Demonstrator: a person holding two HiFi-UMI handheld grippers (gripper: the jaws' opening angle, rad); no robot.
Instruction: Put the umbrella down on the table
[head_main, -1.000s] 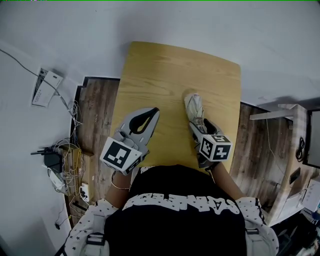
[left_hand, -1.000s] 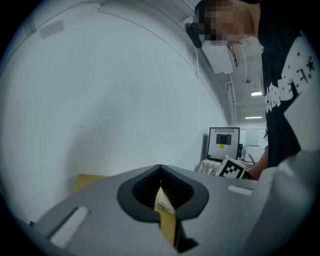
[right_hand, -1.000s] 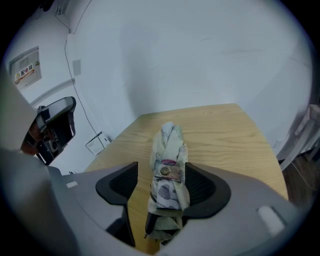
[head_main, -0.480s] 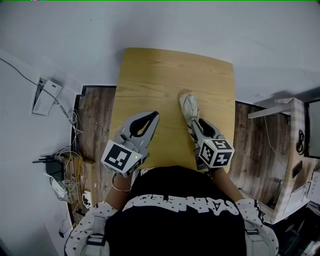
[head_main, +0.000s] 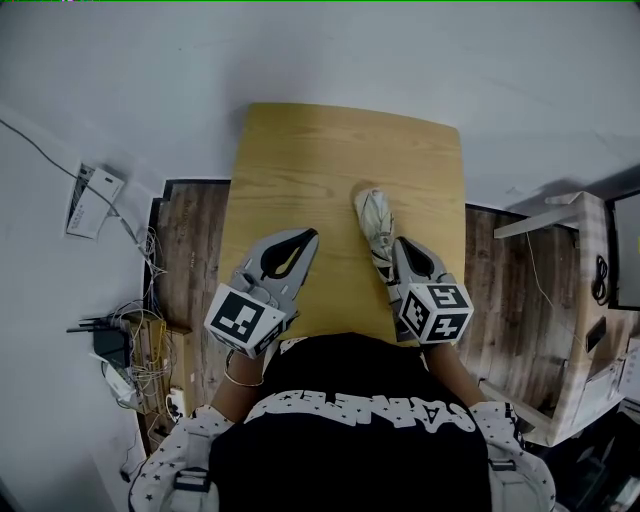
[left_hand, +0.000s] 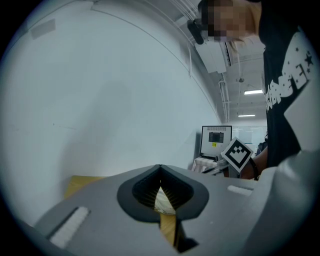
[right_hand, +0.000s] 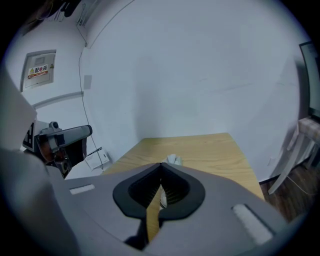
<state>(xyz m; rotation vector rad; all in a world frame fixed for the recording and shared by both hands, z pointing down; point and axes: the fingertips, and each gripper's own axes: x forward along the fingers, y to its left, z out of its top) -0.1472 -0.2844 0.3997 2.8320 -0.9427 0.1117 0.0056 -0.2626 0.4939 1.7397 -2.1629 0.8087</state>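
In the head view the wooden worktop (head_main: 300, 170) fills the middle, with pale wall at 12 o'clock and dark plank floor (head_main: 190, 230) at 3 and 9 o'clock. A tangle of cables (head_main: 130, 345) lies on the floor at about 8 o'clock.

The left gripper (head_main: 308, 238) hangs over the worktop's near left part, at 8 o'clock from the umbrella and well apart from it. Its fingers (left_hand: 127, 182) meet at the tips and hold nothing.

The right gripper (head_main: 402, 248) sits at 5 o'clock from the umbrella, pointing toward 11 o'clock, its tip over the umbrella's near end. Its fingers (right_hand: 192, 182) are pressed together at the tips with nothing between them. Whether they touch the umbrella, I cannot tell.

The umbrella (head_main: 375, 222), white and folded, lies flat on the worktop just toward 3 o'clock from its centre, its length running from 11 to 5 o'clock. In the right gripper view it shows on the wood just beyond the tips (right_hand: 173, 159).
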